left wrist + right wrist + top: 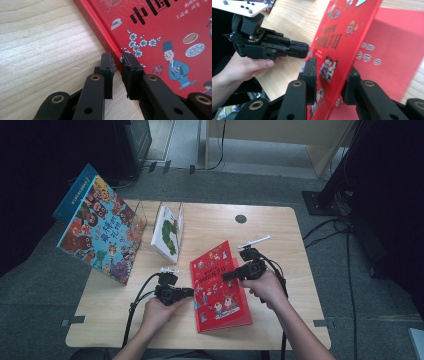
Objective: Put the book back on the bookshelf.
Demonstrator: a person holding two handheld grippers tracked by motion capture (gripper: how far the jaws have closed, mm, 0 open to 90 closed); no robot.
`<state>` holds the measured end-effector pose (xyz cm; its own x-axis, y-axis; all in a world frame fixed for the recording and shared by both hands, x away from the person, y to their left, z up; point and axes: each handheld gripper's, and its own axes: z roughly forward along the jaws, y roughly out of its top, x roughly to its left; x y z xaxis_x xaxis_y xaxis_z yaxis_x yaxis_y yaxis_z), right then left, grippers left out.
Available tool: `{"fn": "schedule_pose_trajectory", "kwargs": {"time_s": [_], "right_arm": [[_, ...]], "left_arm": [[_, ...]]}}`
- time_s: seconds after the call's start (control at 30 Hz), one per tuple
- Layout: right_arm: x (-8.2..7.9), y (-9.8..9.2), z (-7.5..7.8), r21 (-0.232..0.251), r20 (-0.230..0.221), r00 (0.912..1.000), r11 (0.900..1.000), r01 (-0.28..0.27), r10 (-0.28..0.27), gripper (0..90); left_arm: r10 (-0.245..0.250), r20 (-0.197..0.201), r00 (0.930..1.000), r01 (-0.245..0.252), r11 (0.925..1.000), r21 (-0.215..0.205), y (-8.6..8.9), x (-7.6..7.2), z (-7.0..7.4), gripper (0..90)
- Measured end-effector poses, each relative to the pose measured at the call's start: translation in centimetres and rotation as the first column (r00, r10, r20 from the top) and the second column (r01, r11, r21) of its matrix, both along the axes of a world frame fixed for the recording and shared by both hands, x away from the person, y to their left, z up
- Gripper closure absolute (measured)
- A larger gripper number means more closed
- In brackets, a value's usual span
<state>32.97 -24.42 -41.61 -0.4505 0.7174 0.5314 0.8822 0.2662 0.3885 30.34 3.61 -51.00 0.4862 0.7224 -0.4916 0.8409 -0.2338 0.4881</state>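
A red picture book (222, 302) lies on the wooden table (285, 240) near its front edge. Its front cover (342, 37) is raised at a tilt, and the red inner page (392, 50) shows beneath it. My right gripper (226, 276) (330, 78) is shut on that cover, one jaw on the printed face and one behind it. My left gripper (192, 292) (117, 58) points at the book's spine edge (100, 27). Its jaws stand a narrow gap apart, one tip over the cover and one over bare wood. The left gripper (305, 50) also shows touching the spine side.
A large colourful book (100, 230) leans at the table's back left. Beside it a clear stand holds a white book with a green figure (167, 232). A dark round plug (241, 219) sits in the tabletop at the back. Cables run on the floor at right.
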Motion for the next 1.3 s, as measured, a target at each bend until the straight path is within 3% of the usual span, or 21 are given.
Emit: {"fn": "schedule_pose_trajectory", "kwargs": {"time_s": [0.17, 0.27, 0.33, 0.47, 0.63, 0.8, 0.97, 1.13, 1.3], "right_arm": [[0.3, 1.6, 0.8, -0.026, 0.004, 0.9990, 0.999, -0.045, 0.045, 78.5], [0.6, 2.2, 1.3, -0.060, -0.012, 0.9983, 0.996, -0.059, 0.058, 79.8], [0.8, 2.4, 1.5, -0.072, -0.032, 0.9976, 0.995, -0.063, 0.061, 80.4], [1.1, 2.6, 2.1, -0.100, -0.043, 0.9968, 0.992, -0.072, 0.068, 82.5], [1.2, 3.3, 3.6, -0.188, -0.001, 0.9949, 0.977, -0.099, 0.101, 86.8], [1.2, 3.8, 4.3, -0.229, 0.009, 0.9923, 0.966, -0.119, 0.124, 88.7], [1.2, 4.2, 4.8, -0.236, 0.014, 0.9883, 0.961, -0.144, 0.152, 88.8], [1.5, 3.4, 6.5, -0.187, 0.039, 0.9903, 0.975, -0.124, 0.134, 88.8], [1.6, 2.7, 8.0, -0.154, 0.059, 0.9890, 0.980, -0.125, 0.135, 88.8]], "left_arm": [[0.003, -0.012, 0.9999, -0.004, 0.9997, -0.022, 0.1, 0.1, -0.1, 76.4], [-0.028, -0.040, 0.9988, 0.025, 0.9971, -0.071, 0.3, 0.4, -0.1, 64.0], [-0.039, -0.030, 0.9988, 0.037, 0.9978, -0.056, 0.4, 0.4, 0.1, 62.0], [-0.046, -0.017, 0.9988, 0.044, 0.9966, -0.069, 0.5, 0.4, 0.4, 54.2], [-0.047, 0.001, 0.9989, 0.047, 0.9970, -0.062, 0.6, 0.4, 0.5, 49.1], [-0.049, 0.016, 0.9987, 0.050, 0.9963, -0.070, 0.6, 0.4, 0.6, 45.9], [-0.046, 0.030, 0.9985, 0.049, 0.9958, -0.078, 0.7, 0.6, 1.0, 44.5], [-0.045, 0.040, 0.9982, 0.049, 0.9940, -0.098, 0.7, 0.7, 1.6, 42.6], [-0.048, 0.053, 0.9974, 0.054, 0.9911, -0.121, 0.5, 0.8, 2.3, 40.8]]}}
